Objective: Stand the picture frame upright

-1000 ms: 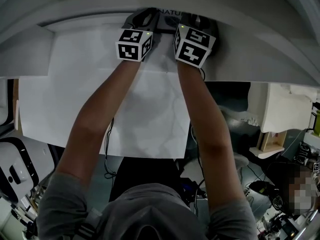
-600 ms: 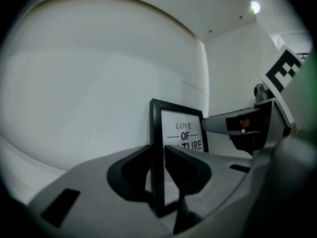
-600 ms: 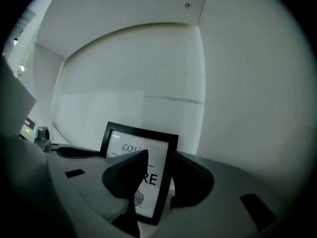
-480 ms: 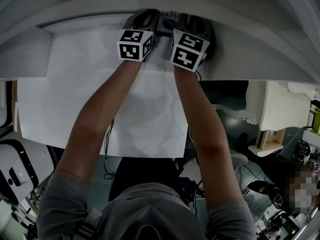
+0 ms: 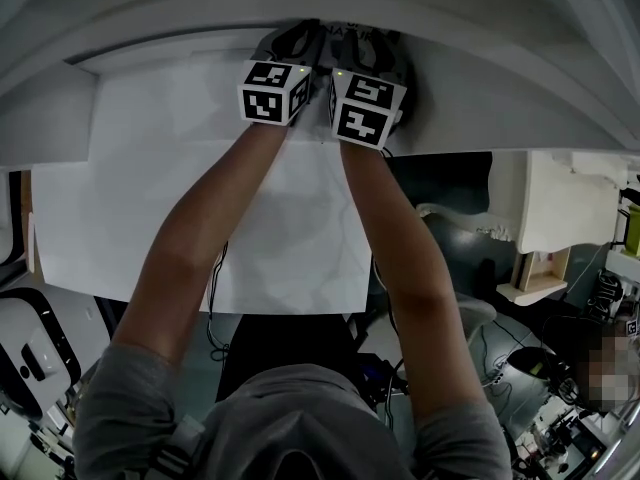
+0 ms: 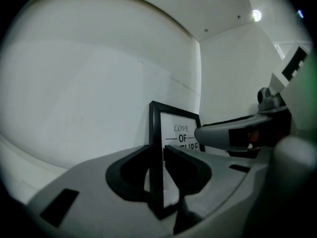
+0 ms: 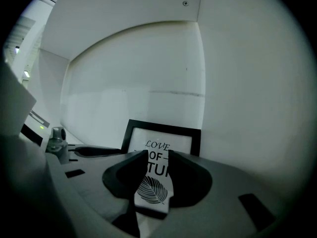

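Observation:
The black picture frame [image 6: 181,131] with its "LOVE OF NATURE" leaf print stands upright close to the white back wall [image 6: 89,83]. In the head view only the frame's [image 5: 345,31] top shows, between the two marker cubes. My left gripper [image 6: 157,153] is shut on the frame's left vertical edge. My right gripper [image 7: 157,157] faces the print of the frame [image 7: 159,134] head on. Its jaws stand a narrow gap apart with nothing clamped, and the print shows through the gap. The right gripper [image 6: 237,133] reaches in beside the left one.
A white sheet [image 5: 280,228] covers the table up to its near edge. White walls meet in a corner [image 7: 202,83] just behind the frame. White foam pieces [image 5: 560,208], cables and equipment lie off the table at the right, and a person [image 5: 600,368] is at the lower right.
The right gripper has shifted left, closer to the left gripper. The left gripper keeps its hold on the frame's edge and has barely moved.

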Tool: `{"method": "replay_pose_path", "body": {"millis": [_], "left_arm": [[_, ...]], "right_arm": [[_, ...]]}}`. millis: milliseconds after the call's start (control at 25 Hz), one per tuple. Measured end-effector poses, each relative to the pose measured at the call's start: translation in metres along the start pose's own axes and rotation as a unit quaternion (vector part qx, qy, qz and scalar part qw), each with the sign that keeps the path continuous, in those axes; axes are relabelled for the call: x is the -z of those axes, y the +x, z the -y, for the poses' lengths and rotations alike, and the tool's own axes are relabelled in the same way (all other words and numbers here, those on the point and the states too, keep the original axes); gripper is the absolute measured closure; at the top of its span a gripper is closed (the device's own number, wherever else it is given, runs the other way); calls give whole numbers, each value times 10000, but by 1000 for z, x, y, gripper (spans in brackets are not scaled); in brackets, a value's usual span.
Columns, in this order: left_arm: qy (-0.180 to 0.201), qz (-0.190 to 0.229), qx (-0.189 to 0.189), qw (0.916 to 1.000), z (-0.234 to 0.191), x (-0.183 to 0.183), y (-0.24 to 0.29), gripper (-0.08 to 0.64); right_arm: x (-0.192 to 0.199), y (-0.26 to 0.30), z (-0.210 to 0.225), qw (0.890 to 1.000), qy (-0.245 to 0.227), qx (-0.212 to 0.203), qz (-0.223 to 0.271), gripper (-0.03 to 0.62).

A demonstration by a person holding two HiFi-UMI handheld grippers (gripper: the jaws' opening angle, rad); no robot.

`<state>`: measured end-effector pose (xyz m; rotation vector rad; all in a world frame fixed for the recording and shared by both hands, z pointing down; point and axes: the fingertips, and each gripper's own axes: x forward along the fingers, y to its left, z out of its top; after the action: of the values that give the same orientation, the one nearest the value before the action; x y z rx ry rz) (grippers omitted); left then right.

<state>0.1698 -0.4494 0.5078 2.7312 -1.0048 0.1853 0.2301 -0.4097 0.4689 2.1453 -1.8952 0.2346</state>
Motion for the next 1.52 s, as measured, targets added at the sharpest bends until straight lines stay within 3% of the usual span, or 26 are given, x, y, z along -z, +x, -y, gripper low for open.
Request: {"method": "replay_pose_path", "body": {"millis": [520, 680, 840, 1120, 1360, 1520], "left_arm": [[312, 188, -90, 9993, 0, -19, -14, 469], [390, 183, -11, 9991, 7, -24, -22, 505], [453, 190, 175, 9986, 19, -34, -34, 550], [349, 117, 245, 9990, 31, -49, -68, 552], [318, 119, 347, 9988, 49, -65, -104, 552], [299, 196, 382, 9986, 56, -80, -131, 552]], "right_arm": [[4, -8, -1, 9999, 81, -136, -23, 457], [3, -12, 3, 9994, 303, -139, -48, 534], [-6, -23, 1, 9992, 344, -201, 30, 558], [-25, -52, -14, 9955, 577, -751, 12, 565], [-45, -97, -23, 9932, 474, -1054, 138, 565], [-60, -129, -39, 9846, 626, -1617, 228, 566]]}}
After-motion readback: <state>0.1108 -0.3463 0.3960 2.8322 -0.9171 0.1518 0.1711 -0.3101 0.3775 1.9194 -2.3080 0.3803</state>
